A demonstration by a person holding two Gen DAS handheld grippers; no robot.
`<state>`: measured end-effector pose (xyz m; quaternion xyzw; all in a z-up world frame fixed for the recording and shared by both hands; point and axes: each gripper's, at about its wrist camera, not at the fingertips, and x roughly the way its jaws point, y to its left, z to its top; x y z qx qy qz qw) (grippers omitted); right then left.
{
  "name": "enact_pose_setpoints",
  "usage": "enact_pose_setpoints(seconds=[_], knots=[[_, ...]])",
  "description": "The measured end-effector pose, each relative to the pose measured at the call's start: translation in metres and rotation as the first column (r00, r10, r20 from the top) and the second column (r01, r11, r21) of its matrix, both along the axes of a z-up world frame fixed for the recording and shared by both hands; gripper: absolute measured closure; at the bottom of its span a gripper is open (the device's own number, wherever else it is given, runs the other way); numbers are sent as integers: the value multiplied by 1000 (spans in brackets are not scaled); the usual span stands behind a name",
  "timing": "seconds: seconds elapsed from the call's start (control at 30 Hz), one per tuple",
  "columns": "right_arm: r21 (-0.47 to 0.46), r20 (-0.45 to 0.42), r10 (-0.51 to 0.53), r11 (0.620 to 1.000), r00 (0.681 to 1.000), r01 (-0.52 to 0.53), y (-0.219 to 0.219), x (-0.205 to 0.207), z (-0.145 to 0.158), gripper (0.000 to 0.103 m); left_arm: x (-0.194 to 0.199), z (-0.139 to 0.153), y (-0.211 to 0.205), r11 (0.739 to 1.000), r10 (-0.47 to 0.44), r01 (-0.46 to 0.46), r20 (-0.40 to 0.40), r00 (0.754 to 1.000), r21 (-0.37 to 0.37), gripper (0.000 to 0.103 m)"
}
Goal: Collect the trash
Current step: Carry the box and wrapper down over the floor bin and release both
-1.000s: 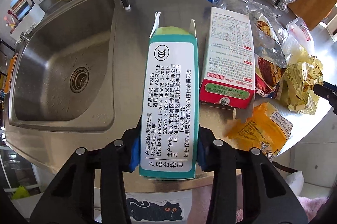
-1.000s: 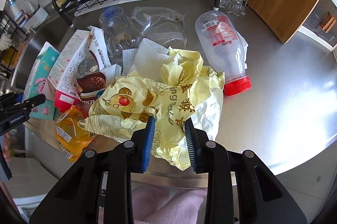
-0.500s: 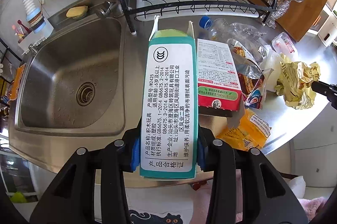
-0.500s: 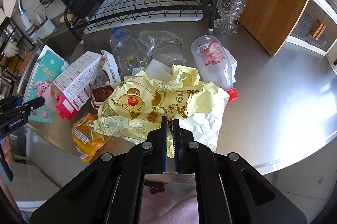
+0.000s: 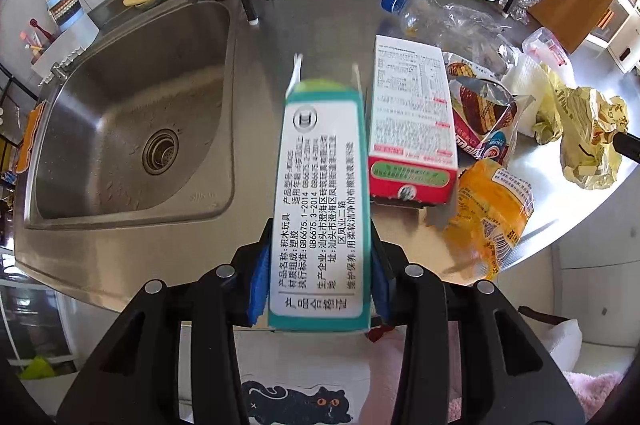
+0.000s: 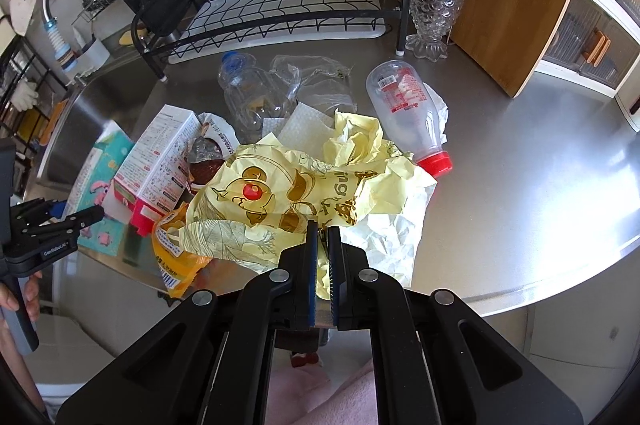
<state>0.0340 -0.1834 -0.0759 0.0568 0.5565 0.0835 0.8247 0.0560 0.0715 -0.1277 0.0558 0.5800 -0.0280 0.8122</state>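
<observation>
- the left tool (image 5: pixel 318 289) is clenching the near end of a teal carton (image 5: pixel 320 193); the carton's long axis is running straight out from the pads toward 12 o'clock, its open flaps at the far end, and it is hanging over the front edge of the counter (image 5: pixel 256 73).
- the right tool (image 6: pixel 323 261) is pinching the near edge of a crumpled yellow bag (image 6: pixel 288 197), its pads nearly together with only the thin film between them; the bag is spreading away from the pads toward 11 and 12 o'clock.
- judging from both grips, each hand is already carrying one piece; no bin is showing in either view, so i cannot tell which way the drop-off lies.
- in the right view, the rest of the trash is lying beyond the bag: an orange packet (image 6: pixel 176 249) at 9 o'clock hanging over the counter edge, a red-and-white box (image 6: pixel 156 169) at 10 o'clock lengthwise toward 12, a clear blue-capped bottle (image 6: pixel 252 97) at 11 o'clock, and a red-capped bottle (image 6: pixel 404 109) at 1 o'clock with its cap pointing back toward the tool.
- the sink (image 5: pixel 132 129) at 9 to 10 o'clock of the left tool is holding nothing visible; the dish rack (image 6: pixel 280 9) at 12 o'clock is also looking bare.
</observation>
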Motion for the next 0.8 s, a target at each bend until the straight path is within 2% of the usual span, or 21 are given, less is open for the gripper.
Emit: enact_pose_setpoints(seconds=[0.23, 0.47, 0.63, 0.8], knots=[[7, -2, -7, 1000, 1000, 7, 2, -8, -1, 97, -8, -7, 9, 1000, 7, -7, -24, 1000, 1, 63], [24, 4, 28, 999, 1000, -28, 5, -28, 4, 97, -28, 3, 15, 998, 55, -55, 5, 998, -24, 65], [38, 18, 63, 997, 998, -64, 3, -51, 10, 97, -62, 23, 14, 996, 86, -85, 52, 995, -21, 65], [44, 4, 110, 993, 994, -110, 1, -87, 4, 97, -113, 32, 1, 994, 106, -105, 64, 992, -21, 65]])
